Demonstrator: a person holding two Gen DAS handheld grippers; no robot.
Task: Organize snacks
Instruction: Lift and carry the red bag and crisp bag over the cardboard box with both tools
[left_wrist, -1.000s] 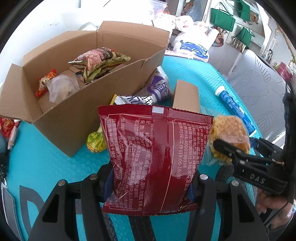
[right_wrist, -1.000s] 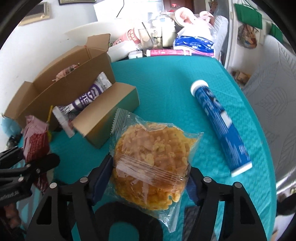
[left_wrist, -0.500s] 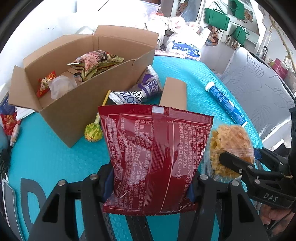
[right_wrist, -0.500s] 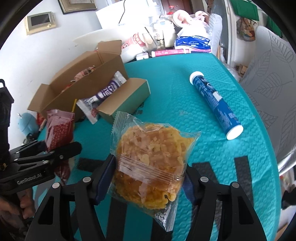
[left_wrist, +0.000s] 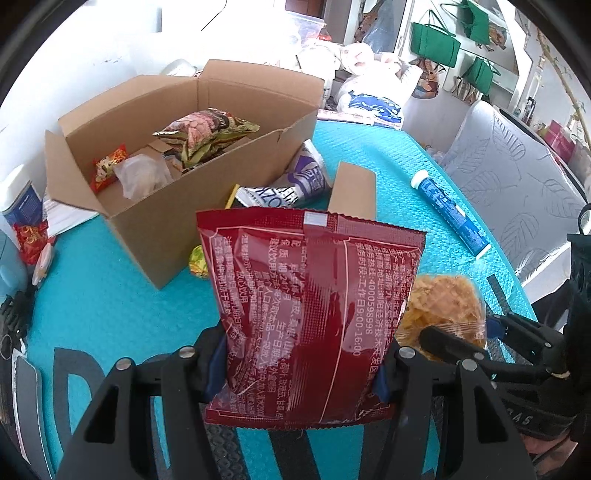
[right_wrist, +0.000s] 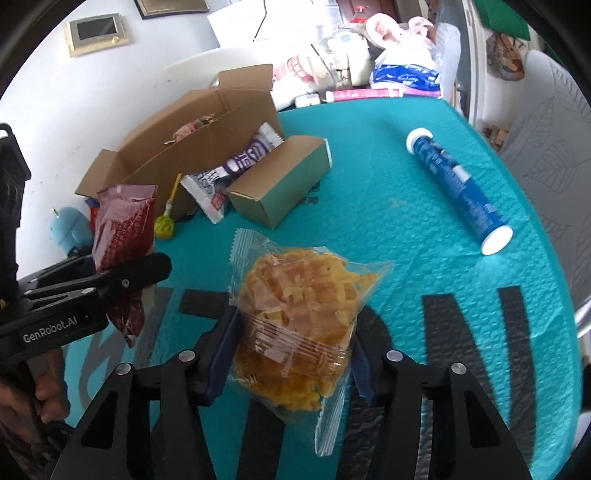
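L gripper (left_wrist: 301, 373) – jaws pinching a dark red snack packet (left_wrist: 310, 314) by its lower part, blue pads pressed on both side edges; packet stands upright between them, printed back facing the cam, held above the teal table mat (left_wrist: 110, 295). Ahead of the L jaws & a bit to their left: open cardboard box (left_wrist: 155, 221) w/ a green-pink crinkled bag (left_wrist: 207, 133), a small red wrapper (left_wrist: 107, 168) and a clear wrapped item (left_wrist: 142, 179) inside. Just past the packet's top edge, a purple-white sachet (left_wrist: 291, 184) leans on the box's near wall, beside a small closed carton (left_wrist: 352, 192). A yellow-green lollipop (left_wrist: 197, 262) lies at the box's foot, partly hidden by the packet.

R gripper (right_wrist: 291, 360) – jaws closing, a clear bag of golden crisp snack (right_wrist: 295, 321) between them; pads press its sides, wrapper creased at the grip. Bag sticks up & forward of the jaws, its tail hanging below, off the mat. Ahead-right of the R jaws, well apart: blue tube w/ white caps (right_wrist: 458, 188) lying on the mat. Ahead-left: carton, sachet, lollipop, box. Far left of the R jaws, the L gripper w/ its red packet, a hand (right_wrist: 48, 391) on the grip – the two grippers side by side, near, not touching.
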